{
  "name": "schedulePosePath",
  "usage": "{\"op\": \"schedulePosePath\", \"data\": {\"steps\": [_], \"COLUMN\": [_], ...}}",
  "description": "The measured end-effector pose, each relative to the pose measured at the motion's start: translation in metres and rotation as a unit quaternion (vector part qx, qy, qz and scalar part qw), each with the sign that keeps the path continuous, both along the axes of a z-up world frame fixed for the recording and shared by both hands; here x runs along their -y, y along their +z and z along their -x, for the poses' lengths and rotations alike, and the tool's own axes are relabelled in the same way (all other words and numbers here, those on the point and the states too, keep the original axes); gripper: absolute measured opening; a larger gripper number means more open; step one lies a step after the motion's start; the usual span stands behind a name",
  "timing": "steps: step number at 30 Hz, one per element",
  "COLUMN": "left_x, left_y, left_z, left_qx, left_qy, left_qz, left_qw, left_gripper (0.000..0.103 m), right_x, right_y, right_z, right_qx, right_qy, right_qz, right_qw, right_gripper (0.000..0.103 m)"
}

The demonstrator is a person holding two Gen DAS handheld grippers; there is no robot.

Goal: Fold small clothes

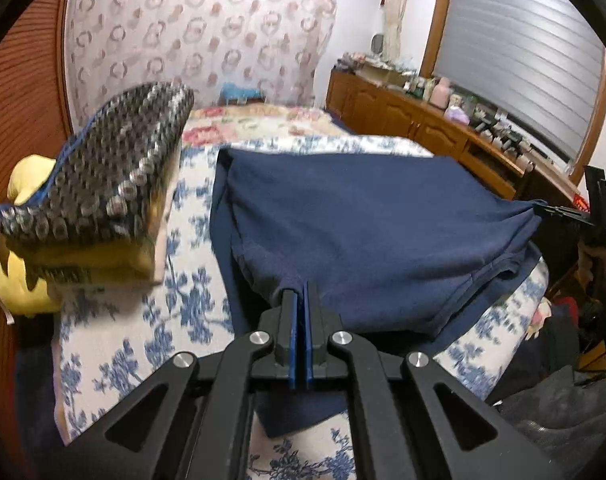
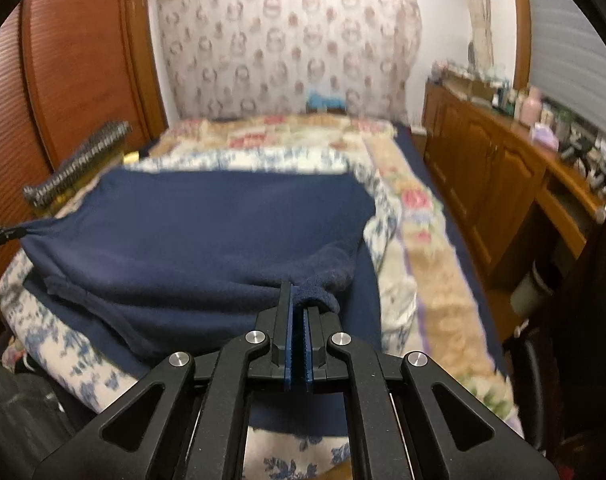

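Observation:
A navy blue garment (image 1: pixel 375 232) hangs stretched just above the bed, folded over on itself. My left gripper (image 1: pixel 301 286) is shut on its near left corner. In the right wrist view the same navy garment (image 2: pixel 207 232) spreads ahead, and my right gripper (image 2: pixel 299 300) is shut on a bunched corner of it. The right gripper (image 1: pixel 559 212) also shows at the far right of the left wrist view, pinching the cloth's other corner. The left gripper's tip (image 2: pixel 3 234) pokes in at the left edge of the right wrist view. The cloth is pulled taut between the two grippers.
The bed carries a blue-and-white floral cover (image 1: pixel 115 344) and a flowered quilt (image 2: pixel 419 240). A stack of folded clothes (image 1: pixel 103 200), patterned grey on yellow, sits at the left. A wooden cabinet (image 1: pixel 423 120) with small items runs along the right, under a shuttered window (image 1: pixel 523 60).

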State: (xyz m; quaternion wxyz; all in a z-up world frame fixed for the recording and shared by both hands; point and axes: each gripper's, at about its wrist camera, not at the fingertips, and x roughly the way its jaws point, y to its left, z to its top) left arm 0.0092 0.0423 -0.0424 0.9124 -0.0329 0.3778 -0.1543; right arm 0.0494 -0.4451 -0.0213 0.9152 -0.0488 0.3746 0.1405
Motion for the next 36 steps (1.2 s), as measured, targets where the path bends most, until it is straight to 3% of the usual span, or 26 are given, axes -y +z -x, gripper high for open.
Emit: {"op": "schedulePosePath", "data": {"steps": [7, 9, 10, 13, 15, 20, 28, 36], "left_x": [-0.001, -0.002, -0.002, -0.002, -0.001, -0.002, -0.005, -0.001], "left_y": [-0.009, -0.007, -0.005, 0.0, 0.003, 0.012, 0.002, -0.016], "left_z": [0.004, 0.005, 0.007, 0.009, 0.009, 0.011, -0.001, -0.016], "left_qx": [-0.012, -0.009, -0.006, 0.001, 0.005, 0.019, 0.006, -0.014], "left_qy": [0.002, 0.002, 0.0, 0.001, 0.004, 0.006, 0.022, 0.029], "left_qz": [-0.009, -0.008, -0.005, -0.008, -0.015, -0.017, -0.024, -0.032], "left_qw": [0.9999, 0.9999, 1.0, 1.0, 0.9999, 0.9997, 0.9995, 0.999], "left_gripper": [0.006, 0.007, 0.008, 0.025, 0.042, 0.055, 0.056, 0.056], "right_x": [-0.001, -0.001, 0.0, -0.002, -0.004, -0.012, -0.031, -0.068], "right_y": [-0.016, -0.013, -0.009, 0.0, 0.005, 0.016, 0.014, -0.028], "right_z": [0.003, 0.004, 0.005, 0.008, 0.009, 0.012, 0.007, -0.017], "right_qx": [-0.024, -0.02, -0.015, -0.004, 0.005, 0.019, 0.024, -0.014], "right_qy": [-0.001, -0.005, -0.008, -0.004, -0.003, 0.004, 0.022, 0.048], "right_qz": [0.01, 0.014, 0.019, 0.022, 0.03, 0.036, 0.037, 0.026], "right_qw": [1.0, 1.0, 1.0, 1.0, 1.0, 0.999, 0.999, 0.998], "right_gripper": [0.01, 0.026, 0.029, 0.034, 0.042, 0.05, 0.058, 0.059]}}
